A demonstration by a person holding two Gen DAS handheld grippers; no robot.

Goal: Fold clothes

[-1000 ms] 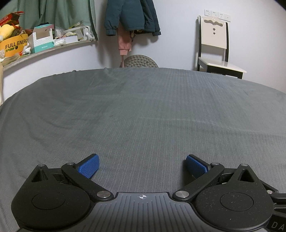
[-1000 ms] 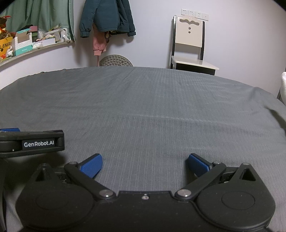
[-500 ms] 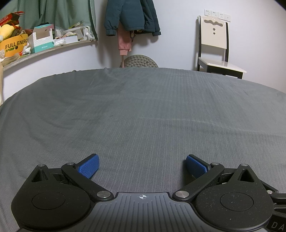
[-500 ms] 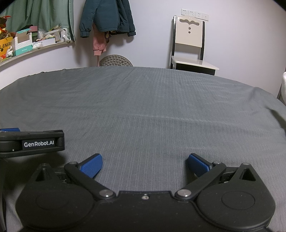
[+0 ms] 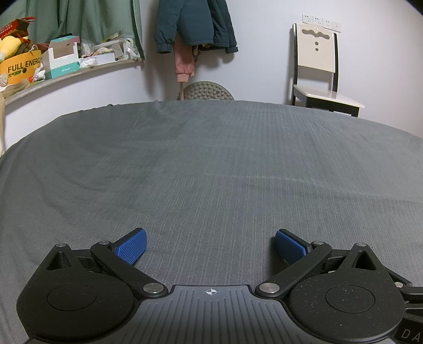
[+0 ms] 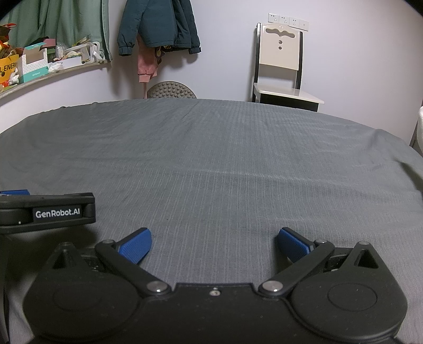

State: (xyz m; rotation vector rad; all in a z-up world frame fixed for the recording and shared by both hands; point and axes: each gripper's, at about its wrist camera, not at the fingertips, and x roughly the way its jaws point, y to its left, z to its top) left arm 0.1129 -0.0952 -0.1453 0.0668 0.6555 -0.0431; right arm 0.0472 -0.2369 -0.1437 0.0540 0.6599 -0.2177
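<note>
A grey ribbed bedsheet (image 5: 211, 164) (image 6: 211, 164) fills both views, and no loose garment lies on it. My left gripper (image 5: 210, 246) rests low over the sheet's near edge, open, its blue pads wide apart with nothing between them. My right gripper (image 6: 214, 244) sits beside it, also open and holding nothing. The side of the left gripper's body, marked GenRobot.AI (image 6: 56, 213), shows at the left of the right wrist view.
A dark teal jacket (image 5: 194, 23) and a pink garment (image 5: 184, 63) hang on the far wall. A cream chair (image 5: 316, 66) stands beyond the bed at the right. A cluttered shelf (image 5: 53, 66) with boxes runs along the left wall. A grey studded cushion (image 5: 208, 91) peeks over the far edge.
</note>
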